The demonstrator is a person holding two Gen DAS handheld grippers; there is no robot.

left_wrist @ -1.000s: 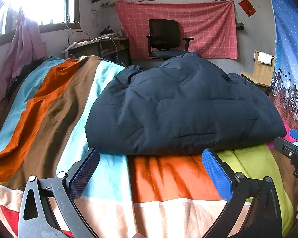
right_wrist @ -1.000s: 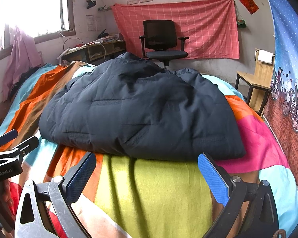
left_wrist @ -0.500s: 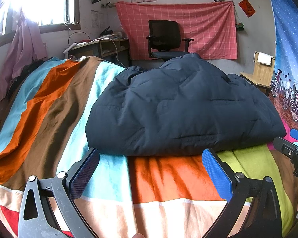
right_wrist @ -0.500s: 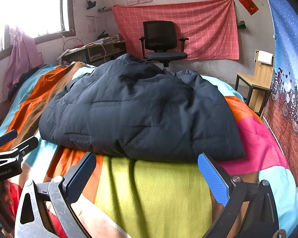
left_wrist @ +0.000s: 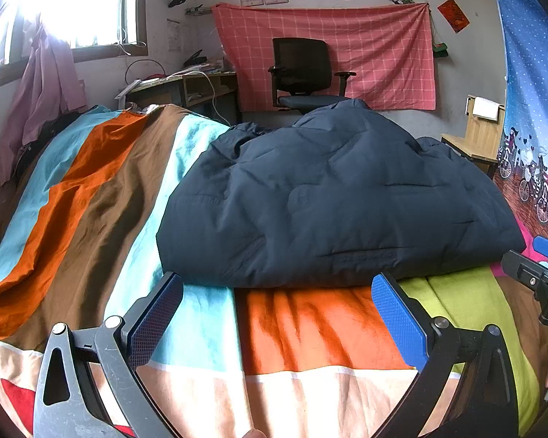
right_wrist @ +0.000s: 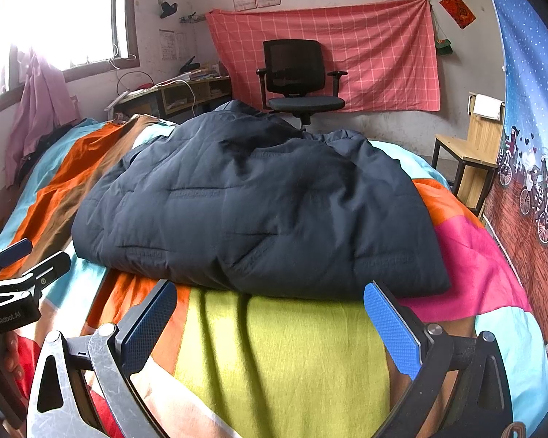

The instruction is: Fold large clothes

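A dark navy quilted jacket (left_wrist: 332, 200) lies in a puffy folded heap on the striped bedspread (left_wrist: 102, 197); it also shows in the right wrist view (right_wrist: 259, 211). My left gripper (left_wrist: 274, 314) is open and empty, hovering just short of the jacket's near edge. My right gripper (right_wrist: 270, 317) is open and empty, also just short of the near edge, to the right of the left one. Each gripper shows at the edge of the other's view: the right gripper (left_wrist: 540, 266) and the left gripper (right_wrist: 22, 266).
The bedspread (right_wrist: 285, 357) has wide coloured stripes. A black office chair (left_wrist: 303, 73) stands beyond the bed before a red checked cloth (left_wrist: 380, 51). A desk (left_wrist: 179, 91) is at the back left, a wooden chair (left_wrist: 475, 138) at the right.
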